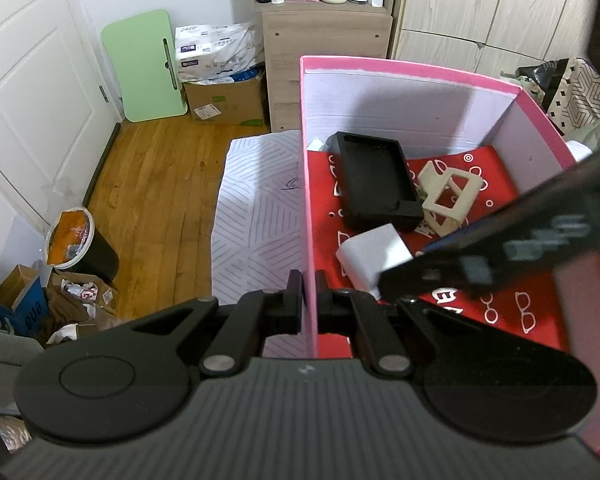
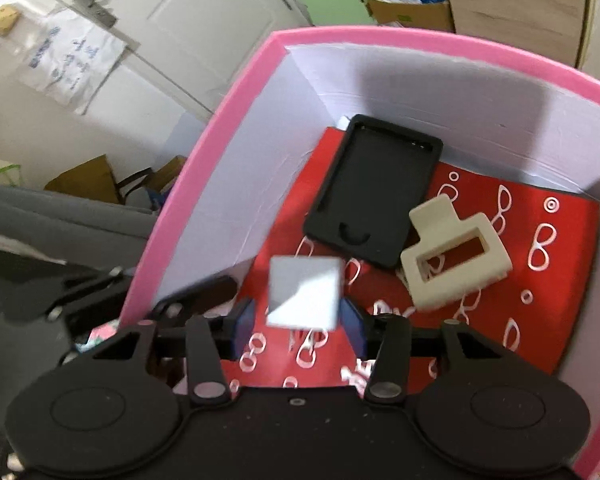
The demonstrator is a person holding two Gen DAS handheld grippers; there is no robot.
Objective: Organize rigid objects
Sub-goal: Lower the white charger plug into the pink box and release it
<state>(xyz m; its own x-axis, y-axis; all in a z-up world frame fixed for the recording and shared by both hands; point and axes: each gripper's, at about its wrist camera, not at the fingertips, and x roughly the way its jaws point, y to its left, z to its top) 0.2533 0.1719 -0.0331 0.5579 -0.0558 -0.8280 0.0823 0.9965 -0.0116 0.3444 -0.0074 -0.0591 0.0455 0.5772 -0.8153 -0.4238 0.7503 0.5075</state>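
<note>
The pink box [image 1: 306,184] wall is clamped between the left gripper [image 1: 309,300] fingers. The white block [image 2: 304,292] sits between the right gripper [image 2: 300,320] fingers, which are apart, above the box floor. Step judged: release into box; withdrawal is called for next.

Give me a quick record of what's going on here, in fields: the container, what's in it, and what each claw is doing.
container: pink box, white inside, red patterned sheet on its floor
contents: black tray, beige bracket beside it, white block
left claw: shut on the box's side wall, holding it
right claw: inside the box, jaws either side of the white block, gaps showing between pads and block
white block: blurred, apparently just let go
</note>
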